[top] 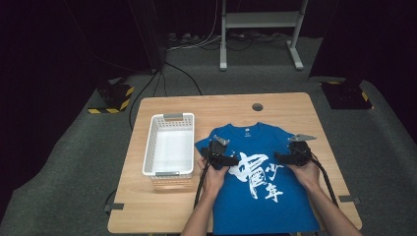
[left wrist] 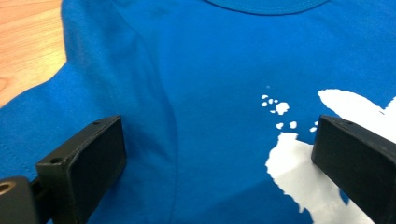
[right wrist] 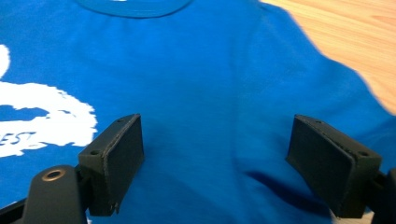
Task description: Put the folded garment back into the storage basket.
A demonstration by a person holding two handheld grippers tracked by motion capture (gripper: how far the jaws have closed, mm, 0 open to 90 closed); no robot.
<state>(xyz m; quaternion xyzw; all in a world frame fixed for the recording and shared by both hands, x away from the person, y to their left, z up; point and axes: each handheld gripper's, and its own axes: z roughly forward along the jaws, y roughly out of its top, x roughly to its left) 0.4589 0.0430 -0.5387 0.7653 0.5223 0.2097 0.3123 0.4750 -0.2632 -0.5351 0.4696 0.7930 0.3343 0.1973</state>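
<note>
The left gripper [top: 231,161] hovers low over the blue T-shirt [top: 260,167], left of centre in the high view, its jaws spread wide with nothing between them. In the left gripper view those jaws frame plain blue cloth and the edge of the white print [left wrist: 299,163], and a soft crease runs down the fabric between them. The right gripper [top: 281,157] sits opposite, right of centre, jaws just as wide and empty over the shirt's other shoulder area; in the right gripper view a slight ripple with a dark shadow lies near the right-hand jaw.

The T-shirt lies flat and face up in the lower middle of the high view, on the wooden counter [top: 275,103], with its hem reaching the counter's near edge at the bottom of the frame. It looks light, limp and thin: it will sag and fold wherever it is lifted, and a single layer may slip out of a shallow pinch. A sound hold would be a bunched fold at each shoulder seam or sleeve, or a doubled edge.

Its long axis runs from collar [top: 246,129] to hem, up and down the frame, with the collar pointing to the far side. The white plastic basket [top: 169,145] stands just beside the left sleeve, towards the left of the frame.
</note>
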